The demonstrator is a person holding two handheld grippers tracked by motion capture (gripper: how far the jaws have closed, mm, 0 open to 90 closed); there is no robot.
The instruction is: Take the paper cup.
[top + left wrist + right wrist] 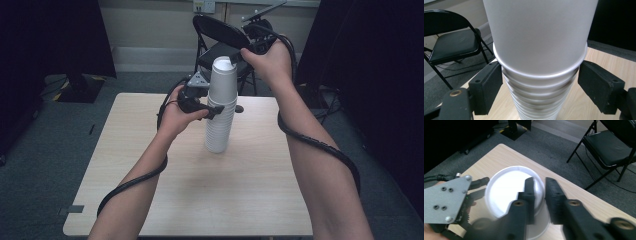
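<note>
The left hand-held gripper (540,86), jaws spread, is bracketing the stack of paper cups (220,117) on the counter (260,195), seemingly steadying it. The right hand-held gripper (539,192) is pinching the top cup (223,80) by its rim, probably for lifting.

Your forearms are bare, each wound by a black cable (320,142); your left gripper (192,97) carries a grey three-cornered plate (445,200) with dark screws.

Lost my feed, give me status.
Left gripper flanks cup stack, jaws open. Right gripper pinches top cup rim. Nothing in the way.
</note>
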